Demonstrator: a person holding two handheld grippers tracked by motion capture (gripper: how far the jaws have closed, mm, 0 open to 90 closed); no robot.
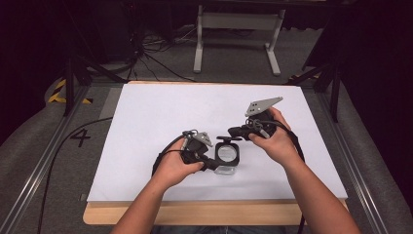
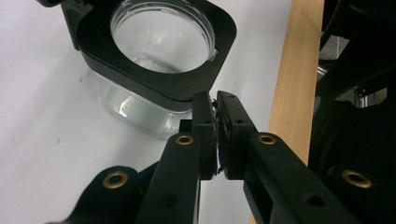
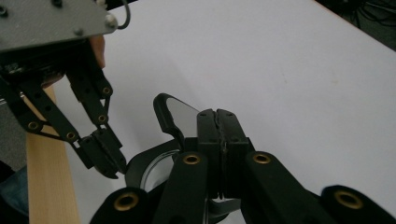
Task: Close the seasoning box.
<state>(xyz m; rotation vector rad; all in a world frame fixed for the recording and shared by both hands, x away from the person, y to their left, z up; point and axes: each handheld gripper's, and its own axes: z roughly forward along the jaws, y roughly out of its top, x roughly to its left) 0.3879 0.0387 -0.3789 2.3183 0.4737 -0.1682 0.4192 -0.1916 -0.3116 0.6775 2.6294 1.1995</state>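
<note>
1. Clear glass jar with square black lid frame [image 1: 227, 155] sat mid-front on the white surface [image 1: 146, 117].
2. Left gripper [image 1: 214, 165] jaws pinched together at the frame's corner.
3. Right gripper [image 1: 233, 131] jaws closed beside the raised flap.

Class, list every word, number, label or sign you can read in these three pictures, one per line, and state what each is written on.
"4": a dark numeral marked on the grey floor left of the table, seen in the high view.
No other text: the clear container, its black lid and the left gripper and right gripper carry no readable lettering.
</note>
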